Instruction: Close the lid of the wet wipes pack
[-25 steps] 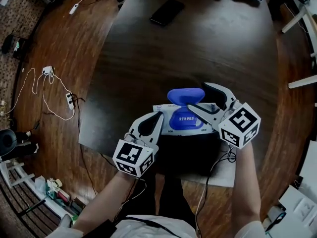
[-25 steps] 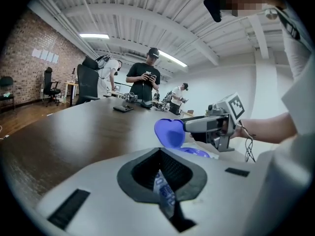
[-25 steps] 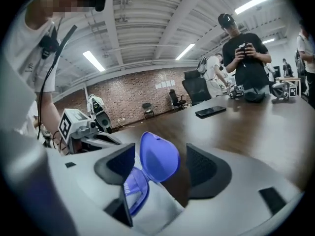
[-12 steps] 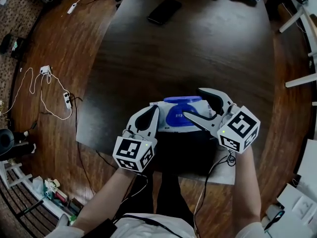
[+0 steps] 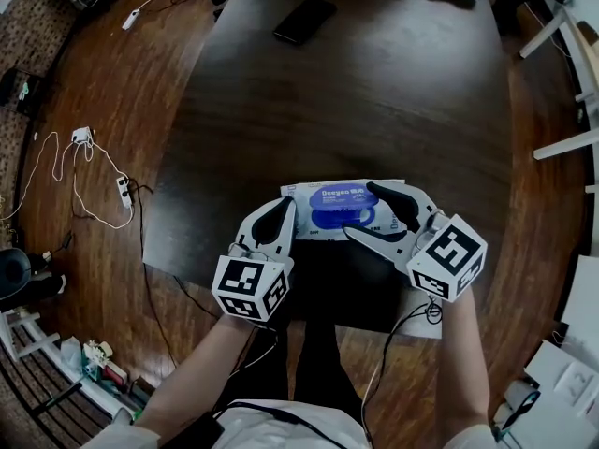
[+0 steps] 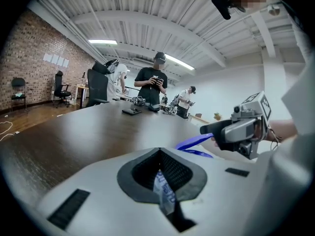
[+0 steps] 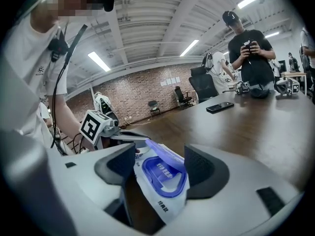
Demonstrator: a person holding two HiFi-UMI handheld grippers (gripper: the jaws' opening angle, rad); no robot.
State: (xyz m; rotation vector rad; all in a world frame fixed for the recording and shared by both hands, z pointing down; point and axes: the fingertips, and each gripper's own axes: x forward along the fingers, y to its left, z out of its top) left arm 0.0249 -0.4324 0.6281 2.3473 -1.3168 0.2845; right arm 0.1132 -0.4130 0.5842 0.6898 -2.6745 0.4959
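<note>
The white wet wipes pack (image 5: pixel 318 223) lies near the front edge of the dark table (image 5: pixel 356 101). Its blue lid (image 5: pixel 343 200) is folded down almost flat; in the right gripper view the lid (image 7: pixel 164 156) still stands slightly raised over the blue oval rim. My left gripper (image 5: pixel 284 218) is shut on the pack's left edge, and a strip of the pack (image 6: pixel 164 192) shows pinched between its pads. The right gripper (image 5: pixel 361 211) is open, with one jaw on the far side of the lid and one on the near side. The pack (image 7: pixel 164 193) lies between them.
A black phone (image 5: pixel 304 19) lies at the table's far left. White cables and a power strip (image 5: pixel 124 189) trail on the wooden floor to the left. A white sheet (image 5: pixel 423 322) hangs below the table's front edge. Several people stand beyond the table's far end in the gripper views.
The blue lid has gone from standing upright to lying nearly flat on the pack. My right gripper has moved down and left with it. The left gripper has kept its hold.
</note>
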